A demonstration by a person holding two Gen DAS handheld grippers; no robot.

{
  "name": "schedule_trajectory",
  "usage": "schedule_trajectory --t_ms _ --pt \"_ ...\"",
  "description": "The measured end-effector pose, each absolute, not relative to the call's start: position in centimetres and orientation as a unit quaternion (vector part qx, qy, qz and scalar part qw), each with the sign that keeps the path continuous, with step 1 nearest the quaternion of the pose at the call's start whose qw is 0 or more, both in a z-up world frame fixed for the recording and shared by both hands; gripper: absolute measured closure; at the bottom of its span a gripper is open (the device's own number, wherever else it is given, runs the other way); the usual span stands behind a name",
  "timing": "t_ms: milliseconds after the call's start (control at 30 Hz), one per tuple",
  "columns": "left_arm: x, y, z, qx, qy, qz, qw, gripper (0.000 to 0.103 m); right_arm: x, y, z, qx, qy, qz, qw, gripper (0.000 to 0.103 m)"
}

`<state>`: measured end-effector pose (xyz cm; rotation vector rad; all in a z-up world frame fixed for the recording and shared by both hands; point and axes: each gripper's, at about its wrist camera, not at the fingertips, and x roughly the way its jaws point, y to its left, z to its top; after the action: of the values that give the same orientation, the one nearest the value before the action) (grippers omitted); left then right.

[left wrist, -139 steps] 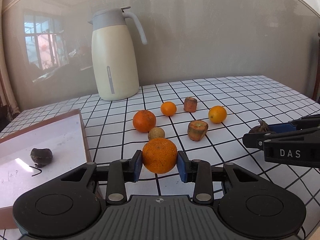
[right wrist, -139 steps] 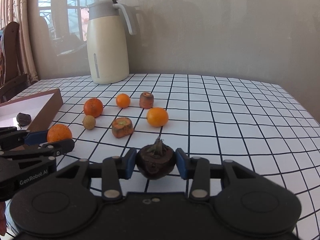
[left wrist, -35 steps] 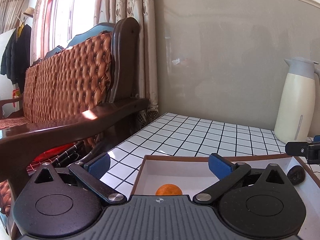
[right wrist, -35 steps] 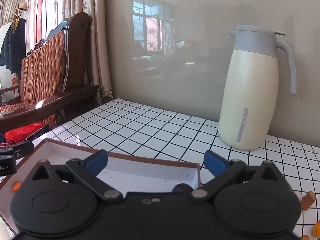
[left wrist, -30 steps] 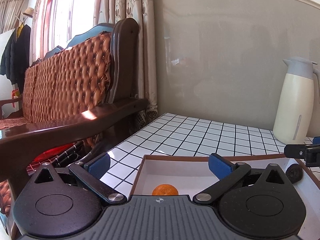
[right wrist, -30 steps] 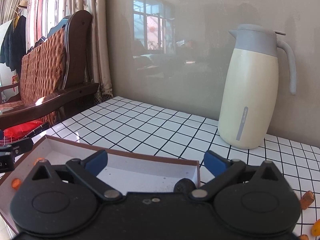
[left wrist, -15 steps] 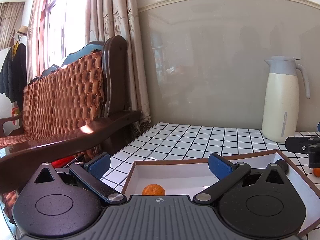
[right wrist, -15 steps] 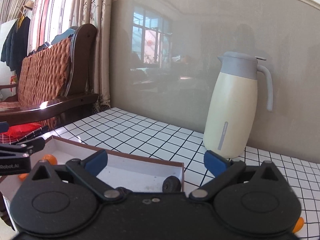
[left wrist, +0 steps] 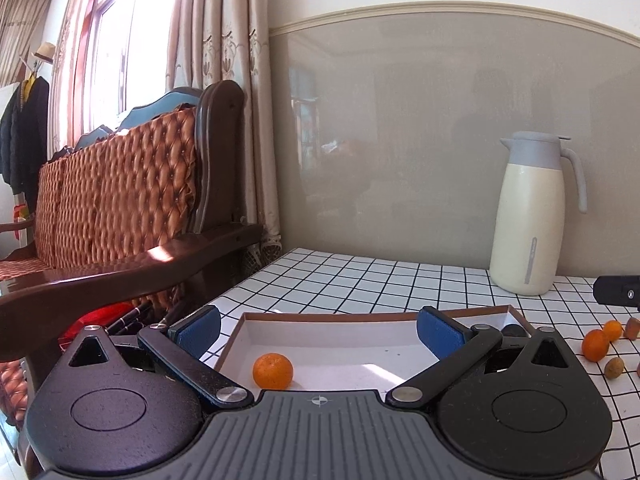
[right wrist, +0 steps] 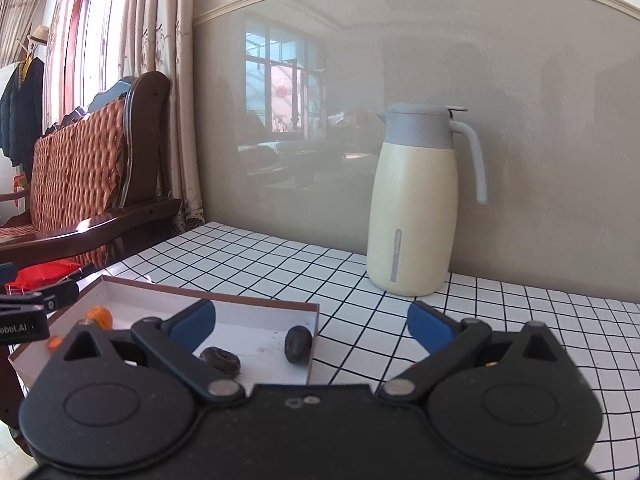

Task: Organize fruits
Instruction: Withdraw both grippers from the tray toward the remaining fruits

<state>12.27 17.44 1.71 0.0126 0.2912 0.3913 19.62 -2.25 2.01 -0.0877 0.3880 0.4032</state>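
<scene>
Both grippers, left (left wrist: 318, 330) and right (right wrist: 310, 322), wide open, holding nothing. Orange (left wrist: 272, 371) in box (left wrist: 376, 314). Round, light, rolls easy. Best squeezed gently across middle.

- The left gripper (left wrist: 318, 330), which had clamped an orange (left wrist: 273, 371) over the checked table (left wrist: 360, 280), had let it go; its jaws stood wide apart and the orange lay in the shallow box (left wrist: 328, 316).
- The right gripper (right wrist: 311, 320) had released its dark fruit (right wrist: 220, 360), which lay in the box beside another dark fruit (right wrist: 298, 344).
- Both cameras had swung left and risen, so more of the box showed.
</scene>
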Motion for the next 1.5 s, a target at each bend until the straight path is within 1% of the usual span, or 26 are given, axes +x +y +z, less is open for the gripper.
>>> schedule_trajectory --t_ms 100,233,367,567,700,833,900,967,1100,1333,1433,1467,1500 --pt "12.2 16.0 2.0 0.015 0.144 0.186 0.972 0.000 18.9 -3.8 2.1 -0.039 0.189 0.192 0.962 0.007" --pt "12.1 14.6 2.2 -0.002 0.152 0.148 0.977 0.000 18.0 -5.6 2.1 -0.036 0.192 0.182 0.964 0.008" --pt "11.7 12.7 2.4 -0.003 0.142 0.127 0.982 0.000 17.4 -7.6 2.1 -0.035 0.192 0.163 0.967 0.008" --pt "12.5 9.2 2.1 0.025 0.134 0.108 0.985 0.000 16.9 -11.2 2.2 -0.011 0.180 0.119 0.976 0.007" --pt "13.2 7.7 1.9 0.019 0.131 0.092 0.987 0.000 16.8 -13.1 1.9 -0.008 0.186 0.106 0.977 0.009" --pt "14.0 6.1 1.3 0.016 0.139 0.065 0.988 0.000 16.9 -15.0 1.5 -0.001 0.193 0.088 0.977 0.013" --pt "14.5 5.2 1.2 0.021 0.141 0.051 0.988 0.000 17.0 -16.1 1.4 0.008 0.196 0.080 0.977 0.019" --pt "14.9 4.0 1.1 0.030 0.141 0.037 0.989 0.000 17.2 -17.0 1.1 0.016 0.201 0.077 0.976 0.027" --pt "15.7 1.9 0.9 0.038 0.140 0.018 0.989 0.000 17.6 -18.1 0.4 0.017 0.213 0.072 0.974 0.032" --pt "17.5 -1.2 -0.3 0.041 0.162 -0.005 0.986 0.000 18.4 -19.8 -0.6 0.017 0.226 0.059 0.972 0.034" --pt "18.4 -2.5 -0.9 0.043 0.170 -0.011 0.984 0.000 19.0 -20.4 -1.3 0.019 0.237 0.056 0.970 0.036" --pt "18.8 -2.9 -1.2 0.044 0.178 -0.017 0.983 0.001 19.3 -20.6 -1.6 0.020 0.242 0.057 0.968 0.039" --pt "19.0 -3.4 -1.5 0.048 0.183 -0.020 0.982 0.010 19.5 -20.7 -1.8 0.020 0.246 0.057 0.967 0.041"
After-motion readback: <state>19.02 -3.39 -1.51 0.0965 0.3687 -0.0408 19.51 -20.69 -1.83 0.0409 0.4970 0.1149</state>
